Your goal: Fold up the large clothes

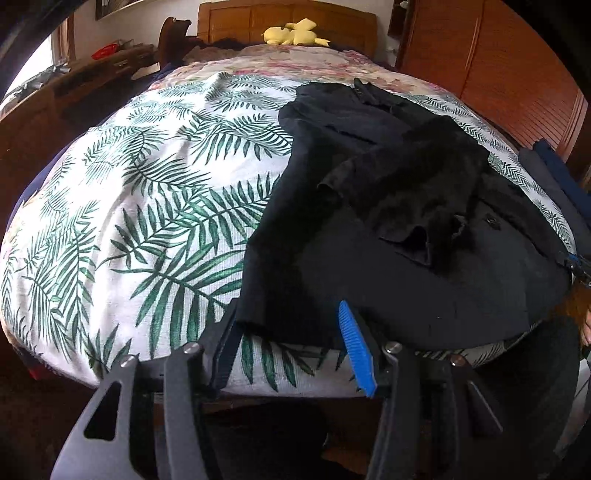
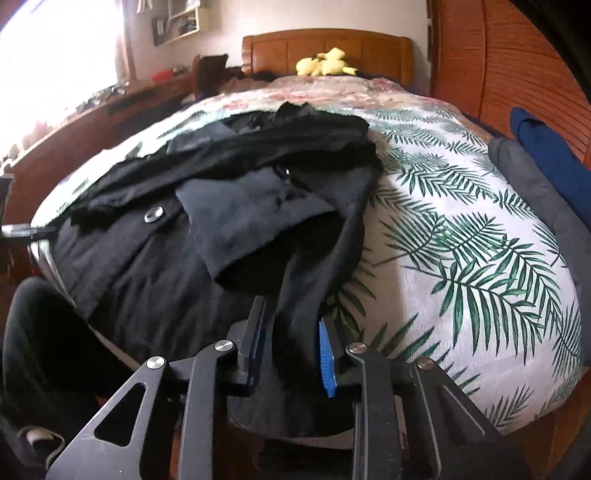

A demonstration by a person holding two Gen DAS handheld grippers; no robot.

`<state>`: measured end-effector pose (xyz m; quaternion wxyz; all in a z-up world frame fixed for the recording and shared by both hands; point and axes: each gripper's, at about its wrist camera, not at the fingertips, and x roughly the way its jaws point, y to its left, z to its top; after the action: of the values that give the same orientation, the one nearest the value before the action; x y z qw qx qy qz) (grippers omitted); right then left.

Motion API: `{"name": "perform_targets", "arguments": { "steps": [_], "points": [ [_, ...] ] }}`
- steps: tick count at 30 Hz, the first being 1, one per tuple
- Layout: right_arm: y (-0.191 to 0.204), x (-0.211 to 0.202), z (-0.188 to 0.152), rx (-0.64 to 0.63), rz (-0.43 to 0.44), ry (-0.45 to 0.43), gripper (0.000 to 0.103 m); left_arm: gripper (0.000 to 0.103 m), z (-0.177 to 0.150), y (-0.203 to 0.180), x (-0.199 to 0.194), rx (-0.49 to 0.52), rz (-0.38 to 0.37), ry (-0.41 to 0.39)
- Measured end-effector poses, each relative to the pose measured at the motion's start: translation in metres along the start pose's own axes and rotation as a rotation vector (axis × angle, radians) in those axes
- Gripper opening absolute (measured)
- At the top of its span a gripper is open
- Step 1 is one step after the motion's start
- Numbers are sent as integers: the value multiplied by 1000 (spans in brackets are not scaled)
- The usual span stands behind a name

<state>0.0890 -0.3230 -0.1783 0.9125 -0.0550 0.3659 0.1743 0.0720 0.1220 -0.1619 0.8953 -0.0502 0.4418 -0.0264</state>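
A large black coat (image 1: pixel 388 229) lies spread on a bed with a palm-leaf sheet (image 1: pixel 147 206); a sleeve is folded across its front. In the left wrist view my left gripper (image 1: pixel 291 328) is open, its fingers straddling the coat's near left hem corner at the bed's front edge. In the right wrist view the coat (image 2: pixel 184 236) fills the left half, with a silver button (image 2: pixel 154 214). My right gripper (image 2: pixel 291 332) has its jaws partly closed around the coat's near right hem, which hangs between the blue pads (image 2: pixel 327 362). Its tip also shows in the left wrist view (image 1: pixel 578 266).
A yellow plush toy (image 1: pixel 293 33) sits at the wooden headboard (image 2: pixel 325 48). A wooden wardrobe (image 1: pixel 498 62) stands to the right, a low cabinet (image 1: pixel 81 85) to the left. Folded grey and blue clothes (image 2: pixel 543 177) lie at the bed's right edge.
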Motion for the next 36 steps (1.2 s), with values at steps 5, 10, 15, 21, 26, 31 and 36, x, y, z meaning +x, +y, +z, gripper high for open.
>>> {"name": "perform_targets", "arguments": {
  "steps": [5, 10, 15, 21, 26, 31, 36],
  "points": [
    [-2, 4, 1, 10, -2, 36, 24, 39, -2, 2, -2, -4, -20, -21],
    [-9, 10, -10, 40, -1, 97, 24, 17, -2, 6, -5, -14, -48, -46],
    [-8, 9, -9, 36, 43, 114, 7, 2, 2, 5, -23, -17, -68, -113],
    [0, -22, 20, 16, 52, -8, 2, 1, 27, -12, -88, -5, -72, -296],
    [4, -73, 59, 8, 62, -147, 1, 1, 46, -26, -140, 20, -83, -419],
    [14, -124, 86, -41, 60, -242, 1, 1, 50, -31, -196, 56, -91, -515],
    [19, -169, 95, -66, 60, -303, 1, 1, 42, -39, -249, 92, -131, -570]
  ]
}}
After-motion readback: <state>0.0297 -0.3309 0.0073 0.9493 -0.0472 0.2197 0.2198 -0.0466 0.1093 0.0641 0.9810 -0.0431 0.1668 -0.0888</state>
